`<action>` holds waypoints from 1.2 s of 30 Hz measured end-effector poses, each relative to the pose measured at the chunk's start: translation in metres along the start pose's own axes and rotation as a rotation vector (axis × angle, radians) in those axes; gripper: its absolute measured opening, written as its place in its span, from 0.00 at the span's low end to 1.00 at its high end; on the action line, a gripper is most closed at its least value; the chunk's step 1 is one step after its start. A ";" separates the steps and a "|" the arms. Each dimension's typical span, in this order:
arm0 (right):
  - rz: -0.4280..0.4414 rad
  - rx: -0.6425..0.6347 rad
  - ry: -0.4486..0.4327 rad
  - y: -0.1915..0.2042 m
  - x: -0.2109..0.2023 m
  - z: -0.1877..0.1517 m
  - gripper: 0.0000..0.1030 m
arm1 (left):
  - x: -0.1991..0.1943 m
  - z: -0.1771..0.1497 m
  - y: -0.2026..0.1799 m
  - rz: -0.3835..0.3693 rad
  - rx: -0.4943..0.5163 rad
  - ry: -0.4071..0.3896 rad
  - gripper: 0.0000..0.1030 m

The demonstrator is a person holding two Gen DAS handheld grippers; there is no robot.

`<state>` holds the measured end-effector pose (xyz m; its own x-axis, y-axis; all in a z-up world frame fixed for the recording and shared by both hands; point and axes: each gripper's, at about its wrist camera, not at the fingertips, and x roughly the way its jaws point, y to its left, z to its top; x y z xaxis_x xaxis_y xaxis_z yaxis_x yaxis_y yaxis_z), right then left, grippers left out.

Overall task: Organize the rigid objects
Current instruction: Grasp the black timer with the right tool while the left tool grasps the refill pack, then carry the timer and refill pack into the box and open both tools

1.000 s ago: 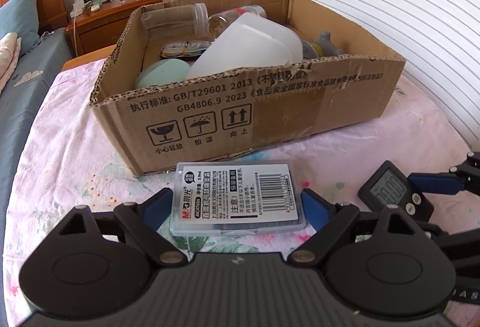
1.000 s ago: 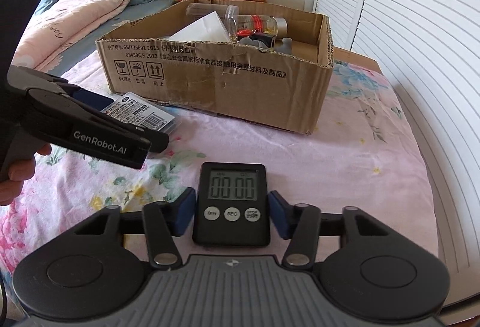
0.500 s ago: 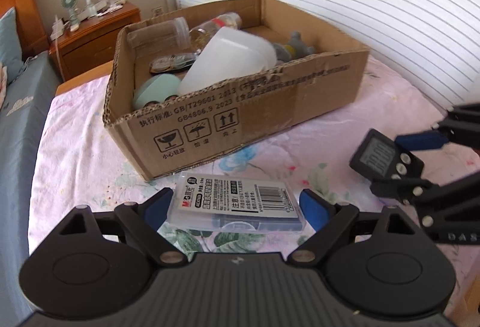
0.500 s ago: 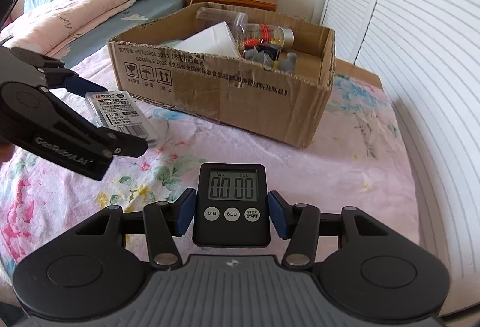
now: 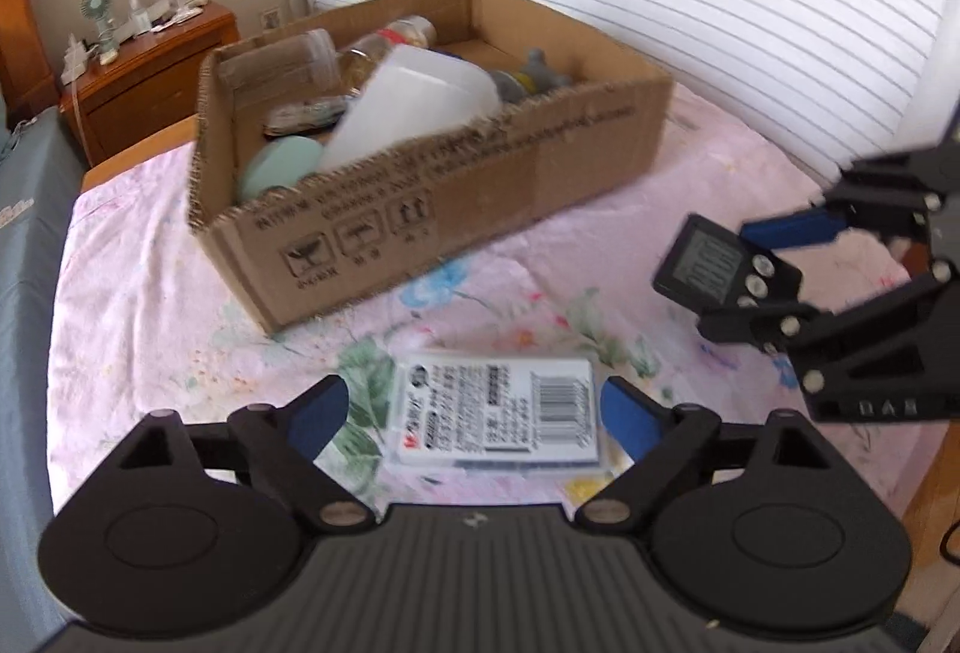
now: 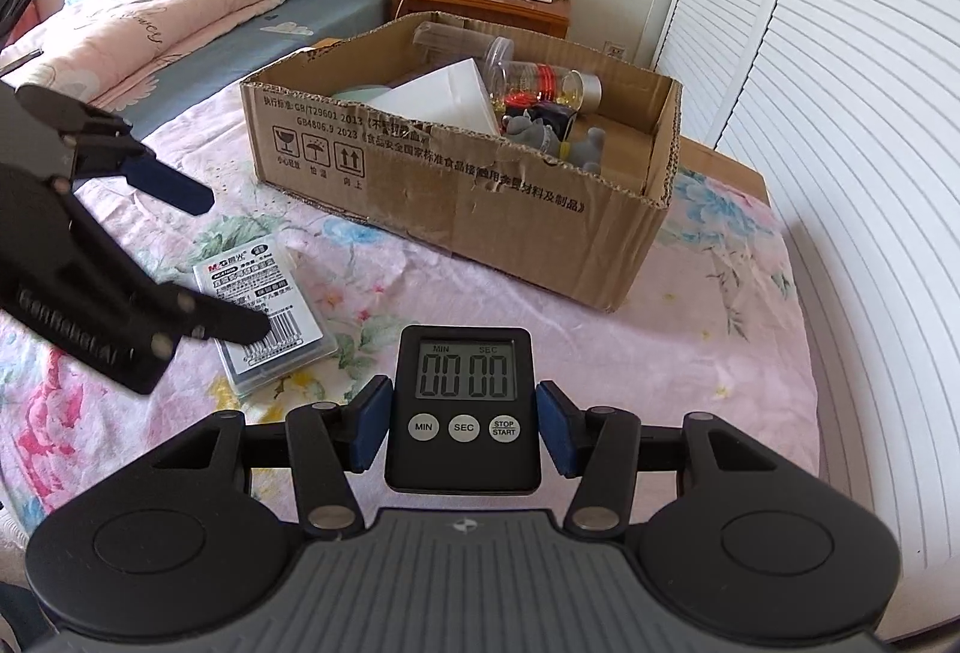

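A clear plastic case with a white barcode label [image 5: 498, 413] lies flat on the pink floral cloth; it also shows in the right wrist view [image 6: 264, 317]. My left gripper [image 5: 474, 416] is open around it, its blue pads apart from the case's ends. My right gripper [image 6: 462, 422] is shut on a black digital timer [image 6: 463, 407] showing 00:00, held above the cloth; it shows at the right of the left wrist view [image 5: 714, 263]. The open cardboard box [image 5: 456, 191] stands beyond both.
The box [image 6: 456, 191] holds a white container [image 5: 414, 107], clear jars [image 6: 540, 83], a green round lid [image 5: 279, 167] and grey figures [image 6: 534, 134]. A wooden nightstand [image 6: 480, 2] and a bed with pillows stand behind. White louvred doors run along the right.
My left gripper has risen and pulled back, and the case now lies on the cloth between its open pads. My right gripper has lifted the timer higher.
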<state>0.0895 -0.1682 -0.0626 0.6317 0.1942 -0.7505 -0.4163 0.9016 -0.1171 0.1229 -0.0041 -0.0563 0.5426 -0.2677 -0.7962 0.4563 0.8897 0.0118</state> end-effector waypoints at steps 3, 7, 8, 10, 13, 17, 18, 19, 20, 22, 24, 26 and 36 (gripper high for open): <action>0.007 0.004 0.003 0.000 0.001 0.000 0.56 | 0.011 -0.004 -0.009 0.022 0.040 0.011 0.89; 0.005 0.008 0.001 0.000 0.000 0.000 0.55 | 0.025 -0.005 -0.012 0.024 0.041 0.015 0.91; 0.004 0.010 -0.001 -0.001 0.000 0.000 0.56 | 0.027 -0.004 -0.011 0.024 0.035 0.010 0.91; 0.002 0.014 0.000 -0.002 0.000 0.000 0.56 | 0.031 -0.002 -0.010 0.015 0.015 0.009 0.91; -0.002 0.015 0.000 -0.003 0.001 0.001 0.56 | 0.031 0.000 -0.008 0.004 -0.003 0.014 0.87; 0.004 0.014 -0.005 -0.006 0.000 0.003 0.56 | 0.028 0.000 -0.005 -0.003 -0.008 0.033 0.87; 0.003 0.011 -0.006 -0.007 0.000 0.005 0.56 | 0.026 0.000 -0.004 -0.006 -0.009 0.037 0.87; 0.001 0.007 -0.008 -0.007 0.000 0.006 0.56 | 0.023 0.001 -0.003 -0.011 -0.007 0.037 0.87; 0.003 0.004 -0.010 -0.008 -0.001 0.007 0.56 | 0.020 0.001 -0.003 -0.015 -0.005 0.036 0.87; 0.009 -0.001 -0.014 -0.010 -0.003 0.011 0.56 | 0.012 0.004 -0.002 -0.022 0.001 0.032 0.87; 0.008 -0.013 -0.023 -0.012 -0.007 0.015 0.56 | 0.003 0.008 0.000 -0.034 0.006 0.028 0.87; -0.001 -0.028 -0.038 -0.013 -0.010 0.021 0.56 | -0.006 0.012 0.001 -0.037 0.017 0.019 0.87; -0.020 -0.027 -0.126 -0.042 -0.015 0.073 0.56 | -0.039 0.051 0.013 -0.008 0.042 -0.075 0.87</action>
<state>0.1449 -0.1808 0.0007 0.7163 0.2247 -0.6607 -0.4194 0.8953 -0.1503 0.1435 -0.0007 0.0052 0.5897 -0.3028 -0.7487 0.4889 0.8717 0.0326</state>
